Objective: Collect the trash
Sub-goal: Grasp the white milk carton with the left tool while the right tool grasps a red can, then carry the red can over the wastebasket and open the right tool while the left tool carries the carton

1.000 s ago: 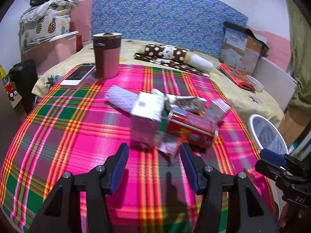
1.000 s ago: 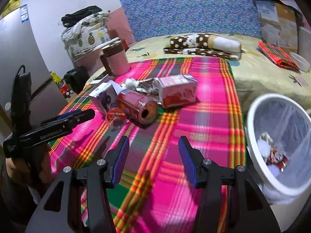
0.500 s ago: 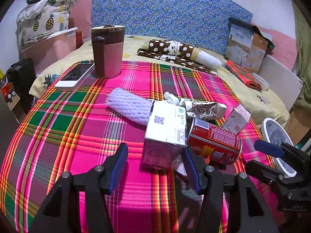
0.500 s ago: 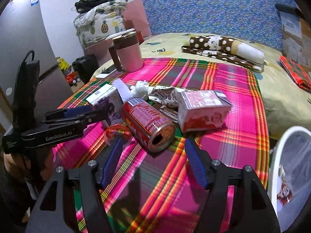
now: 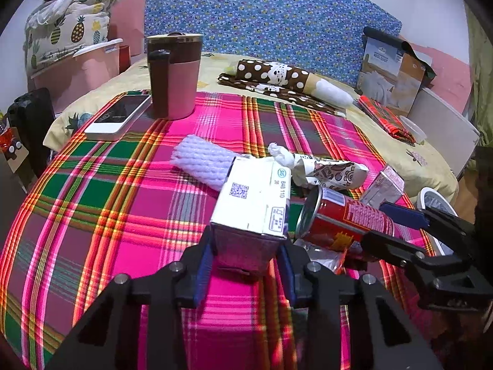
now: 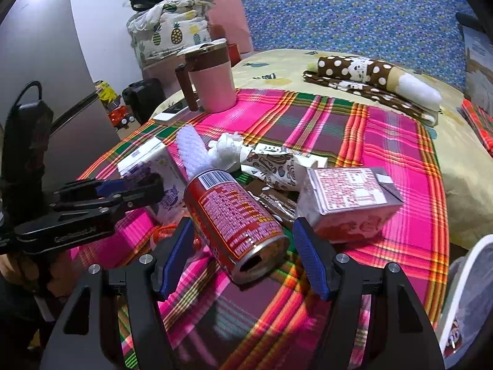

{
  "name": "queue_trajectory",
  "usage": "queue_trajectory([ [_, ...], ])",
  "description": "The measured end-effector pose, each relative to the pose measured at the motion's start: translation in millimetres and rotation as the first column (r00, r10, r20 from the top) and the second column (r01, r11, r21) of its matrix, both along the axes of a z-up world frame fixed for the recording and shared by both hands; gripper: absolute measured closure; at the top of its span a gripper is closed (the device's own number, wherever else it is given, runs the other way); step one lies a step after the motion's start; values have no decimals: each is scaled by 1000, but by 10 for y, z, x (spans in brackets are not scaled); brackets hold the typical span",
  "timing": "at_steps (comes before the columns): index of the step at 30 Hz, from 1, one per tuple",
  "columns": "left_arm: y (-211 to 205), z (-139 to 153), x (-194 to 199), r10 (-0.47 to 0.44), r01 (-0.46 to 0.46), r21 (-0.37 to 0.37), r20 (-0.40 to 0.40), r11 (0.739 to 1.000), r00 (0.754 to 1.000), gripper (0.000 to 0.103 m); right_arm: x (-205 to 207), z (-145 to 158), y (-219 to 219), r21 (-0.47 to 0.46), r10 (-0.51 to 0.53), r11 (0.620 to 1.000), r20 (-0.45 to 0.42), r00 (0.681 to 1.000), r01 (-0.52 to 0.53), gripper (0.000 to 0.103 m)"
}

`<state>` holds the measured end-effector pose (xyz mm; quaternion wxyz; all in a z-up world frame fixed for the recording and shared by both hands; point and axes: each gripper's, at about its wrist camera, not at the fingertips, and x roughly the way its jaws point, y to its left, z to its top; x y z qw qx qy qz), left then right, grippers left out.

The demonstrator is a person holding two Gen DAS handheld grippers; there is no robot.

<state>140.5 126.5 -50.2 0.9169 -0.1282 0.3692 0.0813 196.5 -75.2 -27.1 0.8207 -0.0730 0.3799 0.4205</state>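
Trash lies in a heap on the plaid cloth (image 5: 92, 203). My left gripper (image 5: 245, 248) has its jaws closing on the near end of a white carton (image 5: 255, 197), and its blue pads (image 5: 203, 265) touch both sides. My right gripper (image 6: 243, 231) stands open astride the open end of a red can (image 6: 237, 215) lying on its side, with gaps on both sides. Behind lie a pink carton (image 6: 351, 197), a printed paper wrapper (image 6: 274, 166), a white foam net (image 5: 200, 160) and crumpled tissue (image 6: 225, 151). The right gripper (image 5: 397, 225) also shows beside the can (image 5: 342, 219).
A pink mug with a brown lid (image 5: 174, 74) and a phone (image 5: 120, 117) stand at the cloth's far left. A white bin (image 6: 468, 296) with some trash inside sits off the table's right edge. A polka-dot roll (image 5: 277, 74) and a box (image 5: 391, 74) lie farther back.
Both grippers have moved forward into the heap. The left jaws narrowed from wide open onto the white carton. The right jaws widened and now straddle the red can.
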Motion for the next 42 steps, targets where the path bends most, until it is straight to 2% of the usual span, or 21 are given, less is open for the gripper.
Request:
queue_trajectory([
  [9, 66, 1, -130, 14, -14, -16, 7, 1000, 1000, 63, -120, 8, 55, 8, 93, 996, -41, 995, -93, 36],
  [14, 109, -13, -176, 24, -24, -27, 8, 999, 1000, 63, -20, -23, 104, 13, 41, 999, -55, 998, -41, 36],
  [20, 139, -23, -186, 27, -27, -37, 10, 999, 1000, 63, 8, -122, 216, 11, 50, 999, -114, 992, -49, 36],
  [21, 141, -25, -188, 26, -26, -38, 10, 999, 1000, 63, -7, -122, 214, 15, 49, 999, -117, 992, -47, 44],
  [23, 139, -26, -190, 24, -24, -35, 11, 999, 1000, 63, -35, -110, 187, 23, 37, 999, -119, 992, -35, 48],
  [32, 84, 11, -235, 31, -31, -15, 17, 999, 999, 64, -143, -91, -48, 52, -51, 997, -134, 990, 58, 48],
  [42, -37, 204, -346, 26, -26, 11, 53, 1000, 998, 64, -335, 31, -461, 111, -137, 982, -142, 980, 153, 48],
])
